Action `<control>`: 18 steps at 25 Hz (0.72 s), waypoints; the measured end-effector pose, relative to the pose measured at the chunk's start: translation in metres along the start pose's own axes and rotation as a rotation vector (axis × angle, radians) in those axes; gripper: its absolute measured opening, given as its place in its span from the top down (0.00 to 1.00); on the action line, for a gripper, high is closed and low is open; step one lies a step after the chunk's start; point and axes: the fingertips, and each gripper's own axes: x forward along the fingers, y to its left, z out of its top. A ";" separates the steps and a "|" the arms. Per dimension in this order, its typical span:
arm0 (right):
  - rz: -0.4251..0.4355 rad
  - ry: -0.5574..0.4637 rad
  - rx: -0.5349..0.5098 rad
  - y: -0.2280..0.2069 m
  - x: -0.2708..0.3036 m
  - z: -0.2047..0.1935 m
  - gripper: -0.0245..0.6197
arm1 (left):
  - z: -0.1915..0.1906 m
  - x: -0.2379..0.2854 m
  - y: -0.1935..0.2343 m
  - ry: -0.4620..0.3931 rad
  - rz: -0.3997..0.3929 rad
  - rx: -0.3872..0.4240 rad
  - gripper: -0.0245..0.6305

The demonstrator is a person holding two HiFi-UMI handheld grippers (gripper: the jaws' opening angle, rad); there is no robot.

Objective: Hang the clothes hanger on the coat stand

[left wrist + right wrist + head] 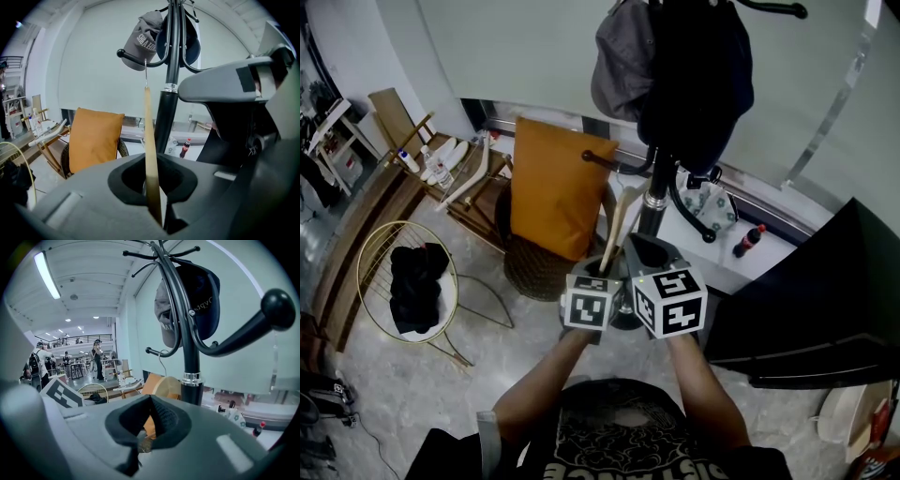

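Our left gripper (158,218) is clamped on one arm of the clothes hanger (148,140); the right gripper (142,446) seems clenched on the other. It stands upright beside the coat stand (165,117), hook (146,75) at a peg (123,54). Light, stiff, smooth wood: we judge low holds steer it best.

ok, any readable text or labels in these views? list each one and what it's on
"SISTANC": partial pale print on the person's black shirt, cut off by the frame edge.
Grey cap: white lettering, upside down, not readable for certain.
Dark cap: pale lettering, inverted, too distorted to read.
Bottle: red label, too small to read.
Marker cubes: square codes only, no letters.
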 end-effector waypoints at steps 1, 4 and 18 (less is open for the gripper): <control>0.001 -0.001 0.000 0.001 0.000 0.001 0.96 | 0.000 0.000 0.000 0.001 -0.002 0.003 0.92; 0.004 0.001 0.001 0.002 0.001 0.001 0.96 | -0.002 0.001 0.001 0.010 -0.006 0.010 0.92; 0.017 0.009 0.004 0.007 0.005 -0.002 0.96 | -0.003 0.001 -0.001 -0.006 -0.045 0.013 0.91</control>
